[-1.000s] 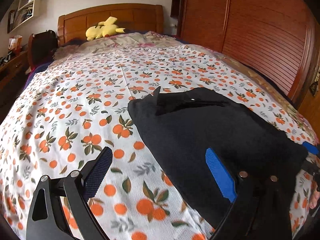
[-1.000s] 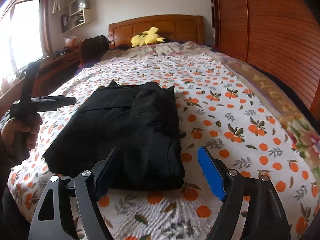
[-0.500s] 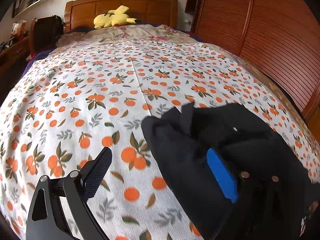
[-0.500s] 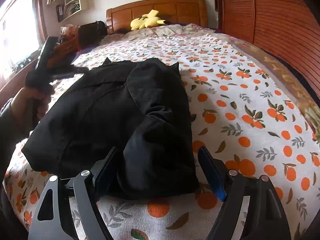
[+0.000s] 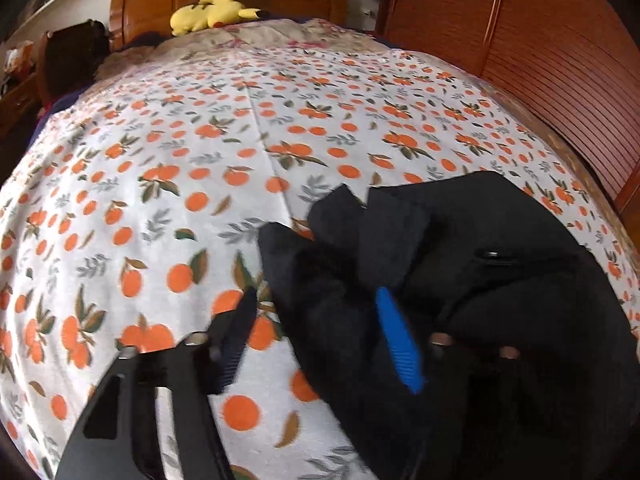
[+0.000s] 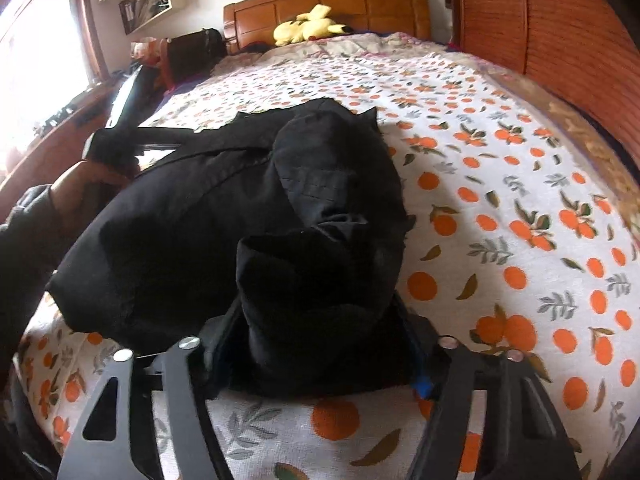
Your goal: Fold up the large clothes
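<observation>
soft, bunched black garment (image 6: 256, 208) on orange-print cotton bedspread (image 6: 500, 184), both closing claws, left gripper (image 5: 320, 336) and right gripper (image 6: 316, 344), clamped on its folds

Both grippers closing in on the garment

The left gripper (image 5: 316, 336) and right gripper (image 6: 316, 344) are narrowing their jaws, each around a near corner of the black garment (image 6: 248, 200), bunching it.

Your left gripper (image 5: 316, 332) has black arms with silver screws, one black ribbed pad, one blue. Your right gripper (image 6: 316, 344) matches. Your sleeve (image 6: 24, 232) is dark grey.
</observation>
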`<state>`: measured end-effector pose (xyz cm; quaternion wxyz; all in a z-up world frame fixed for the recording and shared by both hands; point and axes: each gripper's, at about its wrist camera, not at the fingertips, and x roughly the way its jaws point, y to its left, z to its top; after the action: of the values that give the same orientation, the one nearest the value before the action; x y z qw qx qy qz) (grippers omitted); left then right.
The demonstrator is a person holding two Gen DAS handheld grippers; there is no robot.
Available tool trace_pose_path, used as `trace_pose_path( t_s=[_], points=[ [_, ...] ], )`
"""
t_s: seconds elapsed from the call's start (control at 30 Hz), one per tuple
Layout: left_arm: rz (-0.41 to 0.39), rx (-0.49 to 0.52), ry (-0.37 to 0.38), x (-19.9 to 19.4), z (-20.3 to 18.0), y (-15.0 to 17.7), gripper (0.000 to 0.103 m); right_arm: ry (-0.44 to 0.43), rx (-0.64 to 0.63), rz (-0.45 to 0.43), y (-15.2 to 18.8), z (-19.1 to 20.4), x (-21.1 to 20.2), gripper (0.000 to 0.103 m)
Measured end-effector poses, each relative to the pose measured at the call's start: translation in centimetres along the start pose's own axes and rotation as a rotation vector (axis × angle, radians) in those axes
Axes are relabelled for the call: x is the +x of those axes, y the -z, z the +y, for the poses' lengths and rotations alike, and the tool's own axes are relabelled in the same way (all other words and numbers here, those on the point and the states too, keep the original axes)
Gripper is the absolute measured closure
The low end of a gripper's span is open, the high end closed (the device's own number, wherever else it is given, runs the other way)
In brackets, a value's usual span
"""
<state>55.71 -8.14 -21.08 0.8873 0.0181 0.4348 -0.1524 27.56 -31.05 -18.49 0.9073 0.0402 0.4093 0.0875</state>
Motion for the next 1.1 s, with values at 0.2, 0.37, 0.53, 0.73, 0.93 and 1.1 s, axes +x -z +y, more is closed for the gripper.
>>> trace_pose_path(
  t_s=[0.2,0.37,0.53,0.73,0.93,1.1],
  points=[
    [0.009,0.027,-0.012,0.1,-1.2,0.2,0.061,-0.045,0.0,0.016,-0.2,0.2,0.0,0.068],
    [0.001,0.059,-0.039,-0.9,-2.0,0.3,0.086,-0.024,-0.064,-0.036,-0.8,1.3,-1.3,0.089],
    [-0.061,0.062,-0.063,-4.0,-2.7,-0.5,0.092,-0.04,-0.073,-0.102,-1.7,0.8,-3.0,0.092],
    [-0.133,0.083,-0.056,-8.7,-5.8,-1.6,0.093,-0.019,-0.07,-0.188,-2.8,-0.8,-6.6,0.093],
    [-0.203,0.14,-0.027,-12.3,-12.8,-2.9,0.093,0.042,-0.07,-0.261,-2.7,-4.7,-11.7,0.094],
    [-0.244,0.189,0.028,-13.6,-20.8,-4.2,0.093,0.114,-0.064,-0.306,-1.6,-9.0,-16.5,0.094]
  ],
)
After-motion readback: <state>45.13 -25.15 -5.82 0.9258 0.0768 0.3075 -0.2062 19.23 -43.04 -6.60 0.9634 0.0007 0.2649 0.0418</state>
